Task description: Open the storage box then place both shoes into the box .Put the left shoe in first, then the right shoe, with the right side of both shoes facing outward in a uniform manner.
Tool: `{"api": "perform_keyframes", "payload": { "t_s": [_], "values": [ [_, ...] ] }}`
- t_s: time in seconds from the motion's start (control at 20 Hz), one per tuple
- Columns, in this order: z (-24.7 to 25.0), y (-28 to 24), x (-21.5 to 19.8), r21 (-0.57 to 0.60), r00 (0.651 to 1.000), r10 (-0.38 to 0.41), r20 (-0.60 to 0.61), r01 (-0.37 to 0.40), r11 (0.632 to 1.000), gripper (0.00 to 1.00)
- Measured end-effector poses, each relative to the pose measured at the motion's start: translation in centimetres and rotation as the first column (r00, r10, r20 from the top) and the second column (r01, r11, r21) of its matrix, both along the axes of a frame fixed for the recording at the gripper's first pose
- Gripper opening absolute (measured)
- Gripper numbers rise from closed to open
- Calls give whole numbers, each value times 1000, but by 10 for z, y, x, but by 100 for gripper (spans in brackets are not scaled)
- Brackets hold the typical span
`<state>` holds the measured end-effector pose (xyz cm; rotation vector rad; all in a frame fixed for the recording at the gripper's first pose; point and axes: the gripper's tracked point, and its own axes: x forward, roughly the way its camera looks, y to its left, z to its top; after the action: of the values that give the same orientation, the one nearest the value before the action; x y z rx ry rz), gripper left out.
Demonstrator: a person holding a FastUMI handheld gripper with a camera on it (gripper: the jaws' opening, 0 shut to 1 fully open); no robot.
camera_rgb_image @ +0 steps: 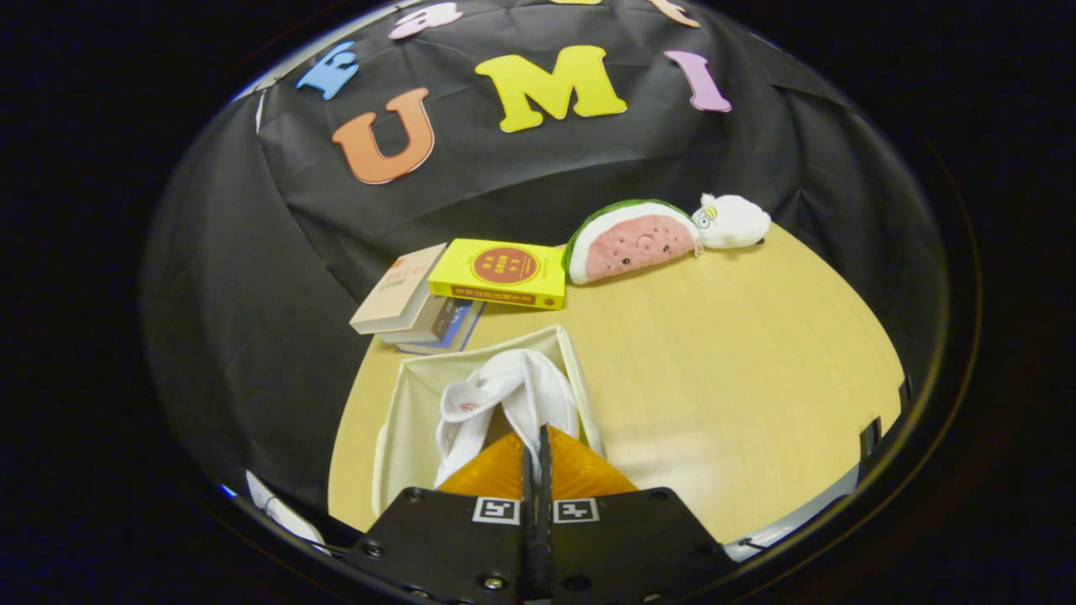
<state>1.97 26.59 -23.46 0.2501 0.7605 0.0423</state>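
gripper [538,441]: orange fingers pressed together with only a thin seam between them; whether they pinch the white fabric at their tips cannot be told.
shoes [513,399]: two white slippers lying in the box just ahead of the fingertips at 12 o'clock, toes pointing away; one overlaps the other, and the left-hand one carries a small red mark.
storage box [412,403]: cream fabric box, open, on the tabletop, its far rim just beyond the slippers.
step in hand: by my judgement, seating the second shoe beside the first.
how to do it well: lower until the sole rests flat, keep both shoes facing the same way, part the fingers only once the shoe is steady, then draw straight back toward 6 o'clock so the fabric wall is not dragged.
tabletop [740,353]: pale wood, bare at 2 o'clock.
books [454,294]: stacked at 11 o'clock beyond the box.
watermelon plush [630,239]: at 1 o'clock, a white plush [731,220] touching it.
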Motion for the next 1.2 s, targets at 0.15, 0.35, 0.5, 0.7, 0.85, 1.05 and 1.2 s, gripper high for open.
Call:
{"api": "perform_keyframes", "payload": {
  "t_s": [0.15, 0.35, 0.5, 0.7, 0.85, 1.05, 1.2],
  "values": [
    [-6, 0, 1, -69, 999, 26, 32, -23, 997, 0],
    [-15, -1, 1, -162, 996, 53, 67, -42, 986, 0],
    [-26, 11, -6, -155, 994, 106, 37, -99, 983, 9],
    [-18, 4, -11, -148, 992, 113, 47, -105, 983, 64],
    [3, -8, -12, -135, 992, 89, 94, -76, 988, 84],
    [36, -29, -15, -126, 984, 52, 169, -30, 992, 97],
    [64, -49, -17, -143, 971, 29, 236, 6, 990, 96]
  ]
}}
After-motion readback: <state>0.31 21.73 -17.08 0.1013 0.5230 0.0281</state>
